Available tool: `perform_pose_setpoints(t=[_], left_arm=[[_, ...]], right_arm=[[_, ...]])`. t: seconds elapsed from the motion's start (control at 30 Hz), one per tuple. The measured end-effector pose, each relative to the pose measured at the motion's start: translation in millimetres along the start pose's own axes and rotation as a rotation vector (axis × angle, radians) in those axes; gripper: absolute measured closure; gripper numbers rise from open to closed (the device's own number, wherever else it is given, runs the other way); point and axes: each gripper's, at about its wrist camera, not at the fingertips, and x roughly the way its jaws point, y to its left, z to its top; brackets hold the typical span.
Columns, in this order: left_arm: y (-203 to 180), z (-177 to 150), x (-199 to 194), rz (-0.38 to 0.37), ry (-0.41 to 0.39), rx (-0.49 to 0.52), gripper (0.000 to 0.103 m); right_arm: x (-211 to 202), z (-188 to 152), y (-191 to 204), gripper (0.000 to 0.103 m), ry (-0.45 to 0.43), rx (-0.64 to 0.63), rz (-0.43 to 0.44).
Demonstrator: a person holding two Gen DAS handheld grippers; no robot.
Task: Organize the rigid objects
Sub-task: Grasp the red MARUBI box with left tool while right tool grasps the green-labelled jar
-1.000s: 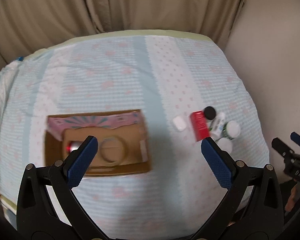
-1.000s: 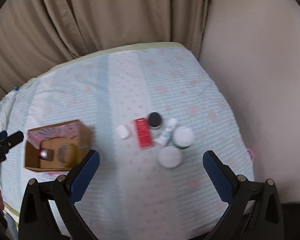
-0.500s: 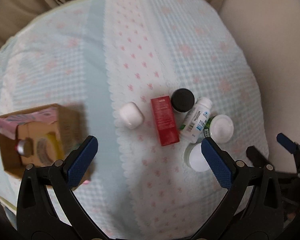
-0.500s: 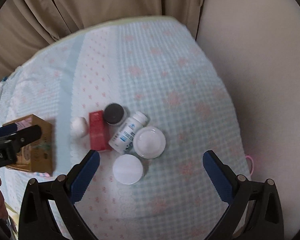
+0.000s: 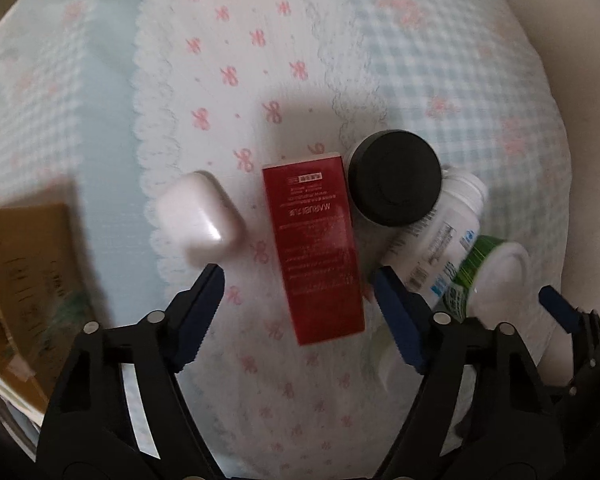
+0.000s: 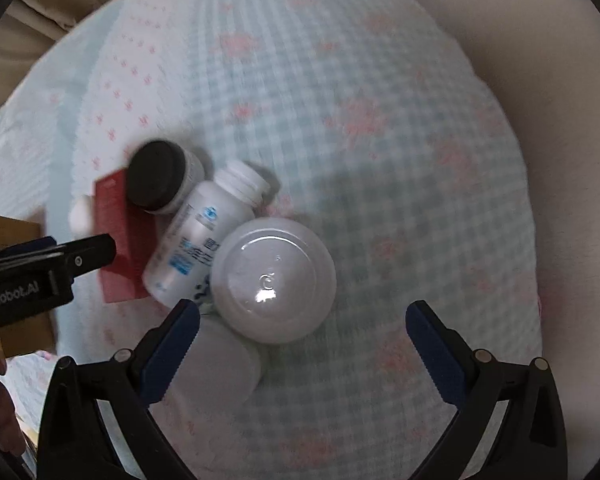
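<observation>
- Left wrist view: looks steeply down from close range at the bed cover (image 5: 440, 60), centred on the red box (image 5: 314, 246); cardboard box (image 5: 24, 280) at its left edge.
- Right wrist view: looks steeply down, close, centred on the white-lidded jar (image 6: 274, 278), nearer the bed's right edge.
- Shared: red box, black-lidded jar (image 5: 394, 178), white bottle (image 6: 208, 236), white-lidded jar.
</observation>
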Motion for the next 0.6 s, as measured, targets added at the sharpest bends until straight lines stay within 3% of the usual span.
perform_pose_setpoints(t=[0.07, 0.13, 0.27, 0.33, 0.4, 0.47, 0.6], left_arm=[[-2, 4, 6, -0.001, 0.006, 0.001, 0.03], [-5, 8, 13, -0.002, 0.015, 0.007, 0.041], [-12, 14, 30, 0.002, 0.042, 0.026, 0.052], [-12, 14, 37, 0.014, 0.048, 0.027, 0.054], [-10, 13, 40, 0.026, 0.044, 0.024, 0.06], [-6, 11, 41, 0.007, 0.039, 0.016, 0.061], [-2, 8, 41, 0.006, 0.027, 0.029, 0.062]], right_arm=[[8, 2, 2, 0.0, 0.013, -0.013, -0.014], [15, 4, 4, 0.001, 0.026, -0.022, -0.028], [28, 9, 3, 0.008, 0.054, -0.027, -0.027], [34, 10, 4, 0.013, 0.065, -0.031, -0.016], [38, 10, 6, 0.026, 0.08, -0.041, 0.007], [40, 9, 10, 0.034, 0.088, -0.054, 0.011], [39, 4, 13, 0.035, 0.079, -0.054, -0.004]])
